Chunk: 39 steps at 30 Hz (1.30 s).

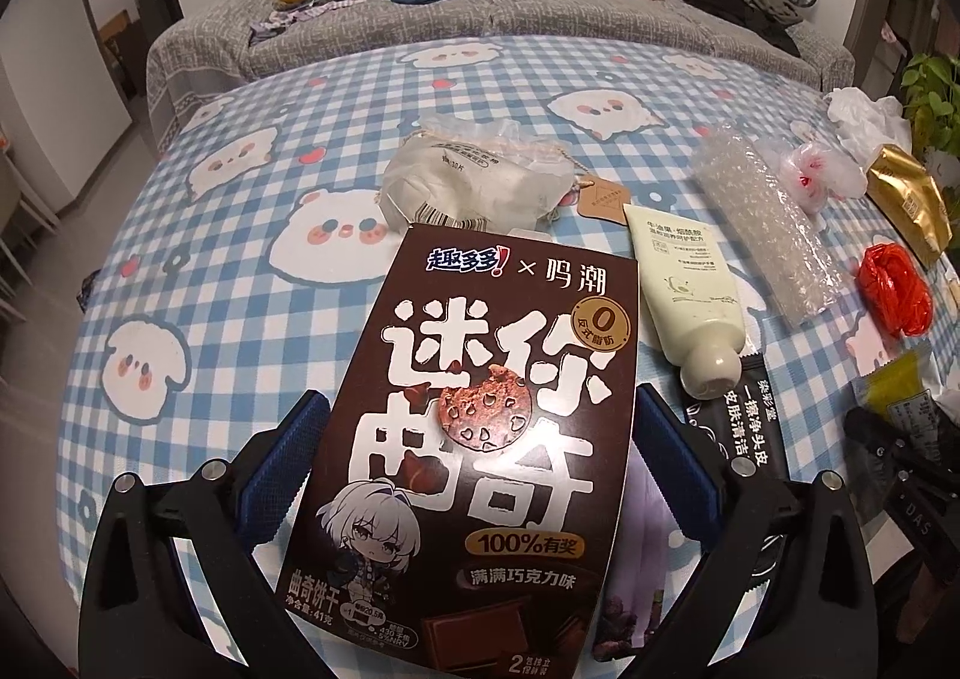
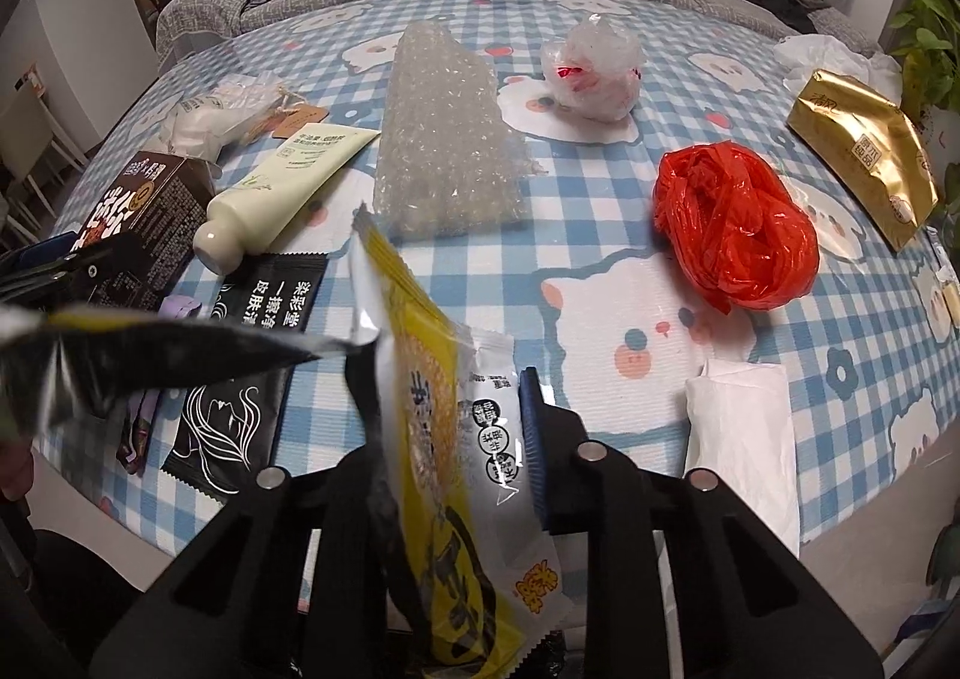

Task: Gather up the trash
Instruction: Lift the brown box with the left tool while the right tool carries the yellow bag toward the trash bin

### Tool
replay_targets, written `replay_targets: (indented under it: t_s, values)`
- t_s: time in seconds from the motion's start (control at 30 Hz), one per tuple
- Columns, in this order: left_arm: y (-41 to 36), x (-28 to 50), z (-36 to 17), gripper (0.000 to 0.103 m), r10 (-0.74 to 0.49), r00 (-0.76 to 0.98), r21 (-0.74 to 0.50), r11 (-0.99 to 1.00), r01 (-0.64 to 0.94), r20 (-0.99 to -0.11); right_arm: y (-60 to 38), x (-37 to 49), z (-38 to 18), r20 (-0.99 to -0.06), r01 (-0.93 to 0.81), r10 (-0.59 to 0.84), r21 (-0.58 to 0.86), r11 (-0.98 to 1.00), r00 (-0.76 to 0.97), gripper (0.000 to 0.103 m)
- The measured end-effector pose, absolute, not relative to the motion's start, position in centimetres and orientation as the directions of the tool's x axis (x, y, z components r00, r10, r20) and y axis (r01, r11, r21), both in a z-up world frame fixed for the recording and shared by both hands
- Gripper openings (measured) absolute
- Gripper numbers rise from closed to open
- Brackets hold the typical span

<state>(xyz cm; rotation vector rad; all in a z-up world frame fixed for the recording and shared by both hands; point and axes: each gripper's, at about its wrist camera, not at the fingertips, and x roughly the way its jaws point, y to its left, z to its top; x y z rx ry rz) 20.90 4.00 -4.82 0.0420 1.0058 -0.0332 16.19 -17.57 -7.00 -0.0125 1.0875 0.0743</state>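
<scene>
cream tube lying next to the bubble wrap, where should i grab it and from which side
Grip the cream tube across its round body just above the cap, coming from above with one finger on each long side. It lies flat with the thin crimped end far; the bubble wrap crowds that end, while the cap end has open cloth.

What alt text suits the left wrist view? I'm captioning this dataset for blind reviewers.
The left gripper clamps a dark brown cardboard cookie box between its blue-padded fingers, above a blue-and-white checked tablecloth printed with cartoon animals. Beyond lie a cream squeeze tube, a strip of clear bubble wrap and a crumpled red plastic bag.
</scene>
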Motion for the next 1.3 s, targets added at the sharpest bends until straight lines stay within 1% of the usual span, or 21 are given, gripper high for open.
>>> replay_targets:
  t_s: [0.03,0.1,0.13,0.17,0.23,0.27,0.3,0.33,0.47,0.7,0.73,0.77,0.8,0.9,0.93,1.0,1.03,1.1,1.17,1.2,1.3]
  values:
    - [4.0,20.7,-4.7,0.097,-0.007,0.537,0.017,0.999,0.039,-0.843,-17.5,16.0,-6.9,-0.883,-0.069,0.056,0.026,0.997,0.467,0.033]
    - [4.1,20.3,-4.3,0.097,-0.009,0.542,0.006,1.0,0.026,-0.841,-17.3,15.8,-6.6,-0.88,-0.072,0.05,0.018,0.997,0.473,0.045]
    - [4.1,20.0,-4.1,0.097,-0.009,0.545,0.004,1.0,0.022,-0.839,-17.2,15.5,-6.3,-0.876,-0.078,0.051,0.015,0.997,0.48,0.049]
    - [4.2,19.8,-3.9,0.097,-0.007,0.548,0.002,1.0,0.017,-0.836,-17.1,15.3,-6.2,-0.873,-0.082,0.053,0.015,0.996,0.485,0.056]
    - [4.4,19.3,-3.6,0.097,-0.006,0.552,-0.002,1.0,0.008,-0.834,-17.0,15.1,-5.9,-0.874,-0.085,0.052,0.013,0.996,0.483,0.058]
    - [4.5,19.0,-3.5,0.097,-0.005,0.553,-0.004,1.0,0.002,-0.833,-17.1,15.0,-5.7,-0.874,-0.088,0.055,0.014,0.996,0.483,0.063]
    - [4.6,18.9,-3.4,0.097,-0.004,0.552,-0.007,1.0,-0.004,-0.834,-17.0,14.9,-5.7,-0.876,-0.091,0.051,0.008,0.996,0.479,0.074]
    - [4.7,18.7,-3.4,0.097,-0.004,0.551,-0.01,1.0,-0.008,-0.835,-16.9,14.8,-5.7,-0.881,-0.094,0.041,-0.005,0.996,0.471,0.077]
    - [4.9,18.0,-3.2,0.097,-0.011,0.54,-0.028,0.999,-0.025,-0.841,-16.7,14.5,-6.1,-0.895,-0.107,0.065,0.02,0.994,0.442,0.083]
    - [4.7,16.5,-2.6,0.097,0.016,0.538,-0.018,0.998,-0.059,-0.843,-16.5,14.6,-7.1,-0.918,-0.105,0.11,0.075,0.992,0.38,0.083]
    - [4.7,16.3,-2.5,0.097,0.015,0.539,-0.023,0.998,-0.063,-0.842,-16.6,14.7,-7.4,-0.923,-0.099,0.112,0.081,0.992,0.368,0.082]
    - [4.6,16.0,-2.3,0.097,0.016,0.541,-0.023,0.998,-0.065,-0.841,-16.5,14.7,-7.5,-0.923,-0.099,0.111,0.08,0.992,0.369,0.079]
    - [4.6,15.8,-2.2,0.097,0.019,0.543,-0.019,0.998,-0.065,-0.84,-16.4,14.6,-7.5,-0.922,-0.102,0.09,0.055,0.993,0.377,0.073]
    - [4.3,15.0,-1.8,0.097,0.026,0.55,-0.013,0.998,-0.066,-0.835,-16.2,14.6,-7.5,-0.92,-0.106,0.068,0.029,0.994,0.387,0.065]
    - [4.3,14.8,-1.8,0.097,0.028,0.55,-0.012,0.998,-0.068,-0.835,-16.2,14.6,-7.5,-0.919,-0.108,0.068,0.028,0.994,0.388,0.064]
    - [4.2,14.2,-1.8,0.097,0.03,0.548,-0.014,0.997,-0.076,-0.836,-16.4,14.7,-7.5,-0.919,-0.106,0.069,0.03,0.994,0.389,0.055]
    - [4.2,13.9,-1.9,0.097,0.031,0.547,-0.014,0.997,-0.078,-0.837,-16.6,14.7,-7.5,-0.919,-0.105,0.069,0.031,0.994,0.389,0.052]
    - [4.1,13.3,-1.9,0.097,0.031,0.55,-0.018,0.996,-0.083,-0.834,-17.0,14.7,-7.3,-0.918,-0.096,0.068,0.033,0.995,0.39,0.038]
    - [3.9,12.9,-1.8,0.097,0.031,0.554,-0.02,0.996,-0.086,-0.832,-17.4,14.8,-7.2,-0.92,-0.096,0.091,0.059,0.994,0.382,0.034]
    - [3.8,12.7,-1.9,0.097,0.032,0.555,-0.021,0.996,-0.088,-0.831,-17.4,14.9,-7.2,-0.92,-0.097,0.096,0.063,0.993,0.379,0.031]
    - [3.3,12.2,-2.0,0.097,0.033,0.554,-0.017,0.996,-0.085,-0.832,-17.4,14.9,-7.1,-0.918,-0.097,0.094,0.061,0.993,0.385,0.026]
